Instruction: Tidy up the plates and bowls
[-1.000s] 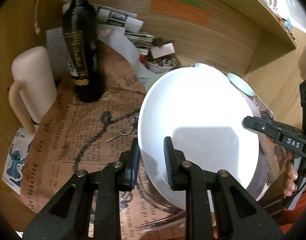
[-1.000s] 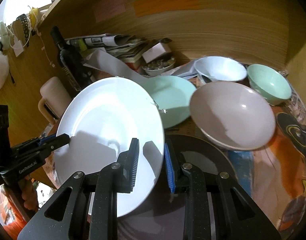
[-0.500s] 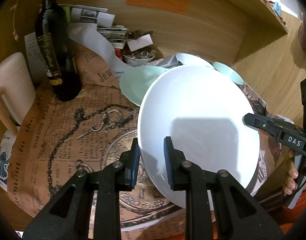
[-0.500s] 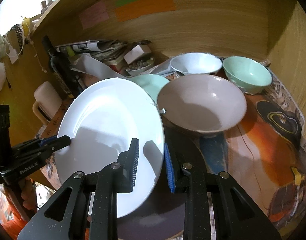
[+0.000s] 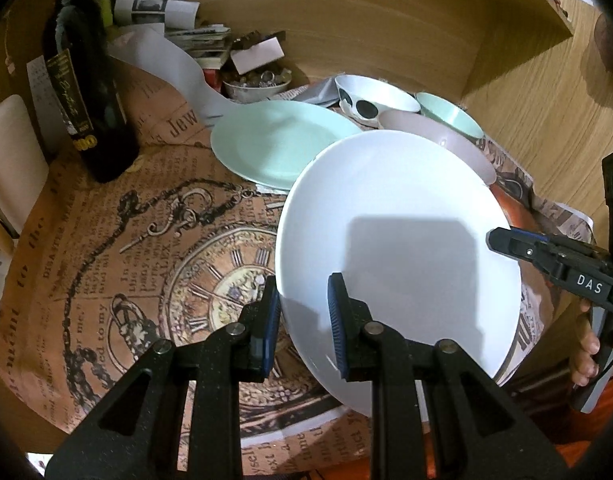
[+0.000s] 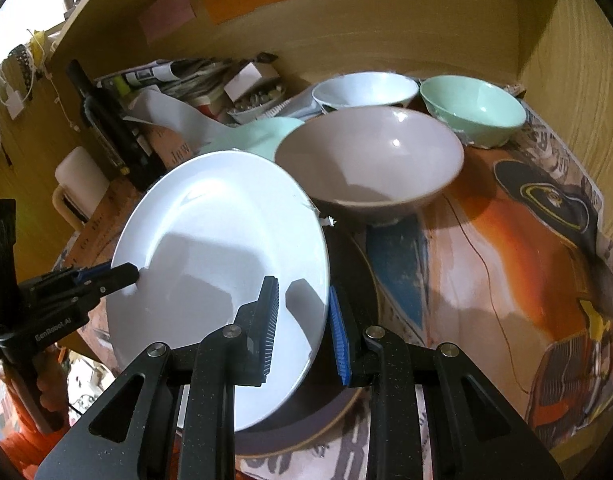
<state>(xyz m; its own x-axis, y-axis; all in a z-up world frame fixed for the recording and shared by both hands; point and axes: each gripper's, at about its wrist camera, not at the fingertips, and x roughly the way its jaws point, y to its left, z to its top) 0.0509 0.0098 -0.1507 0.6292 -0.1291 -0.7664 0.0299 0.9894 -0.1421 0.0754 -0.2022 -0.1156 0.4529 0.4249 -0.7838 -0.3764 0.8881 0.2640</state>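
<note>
A large white plate (image 5: pixel 398 248) is held tilted above the table, gripped at opposite rims. My left gripper (image 5: pixel 304 320) is shut on its near-left rim, and my right gripper (image 6: pixel 304 328) is shut on its right rim (image 6: pixel 226 248). Under it lies a dark plate (image 6: pixel 358 300). Behind stand a mint plate (image 5: pixel 278 140), a pinkish-grey bowl (image 6: pixel 370 160), a white bowl (image 6: pixel 366 88) and a mint bowl (image 6: pixel 472 108).
A dark wine bottle (image 5: pixel 86 92) and a cream mug (image 5: pixel 10 160) stand at the left. Papers and a small dish of trinkets (image 5: pixel 254 80) lie at the back. Wooden walls (image 5: pixel 526 92) close the back and right. Printed paper (image 5: pixel 126 260) covers the table.
Both grippers have moved back and rightward with the white plate, so the mint plate and the bowls now show more fully behind it. The grip has not changed.
</note>
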